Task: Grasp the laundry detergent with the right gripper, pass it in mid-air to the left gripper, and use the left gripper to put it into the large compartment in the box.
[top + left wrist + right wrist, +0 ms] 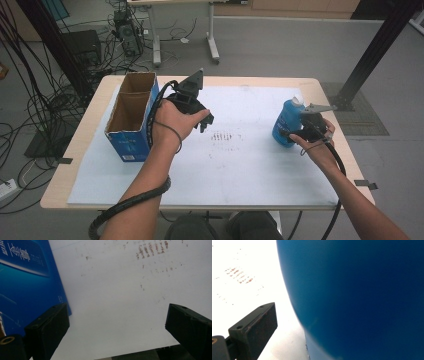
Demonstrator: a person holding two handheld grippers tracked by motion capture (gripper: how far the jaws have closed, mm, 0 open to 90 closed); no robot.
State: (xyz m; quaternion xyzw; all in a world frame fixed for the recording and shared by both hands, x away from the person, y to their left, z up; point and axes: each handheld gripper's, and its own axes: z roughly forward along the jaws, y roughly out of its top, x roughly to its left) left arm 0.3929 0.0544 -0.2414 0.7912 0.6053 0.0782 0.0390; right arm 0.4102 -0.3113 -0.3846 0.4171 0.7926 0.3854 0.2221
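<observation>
A blue cardboard box [129, 120] with an open top stands at the left of the white mat [240, 170]. Just right of it, my left gripper [206, 120] hovers over the mat, jaws wide apart with nothing between them [117, 322]; the box's blue side [27, 287] is at the left of that view. A blue bottle [286, 122] with a pale cap stands at the mat's right edge. My right gripper [295, 131] is pressed up close to it, open. One finger [254, 326] stands a little clear of the bottle's wall [362, 295]; the other is hidden behind the bottle.
Rust-coloured marks [225, 136] dot the mat's middle. The wooden table [70, 155] ends close behind the box and the bottle. Beyond it are floor cables [40, 115], a computer tower [127, 35], another table's legs [212, 42] and a black post [375, 50].
</observation>
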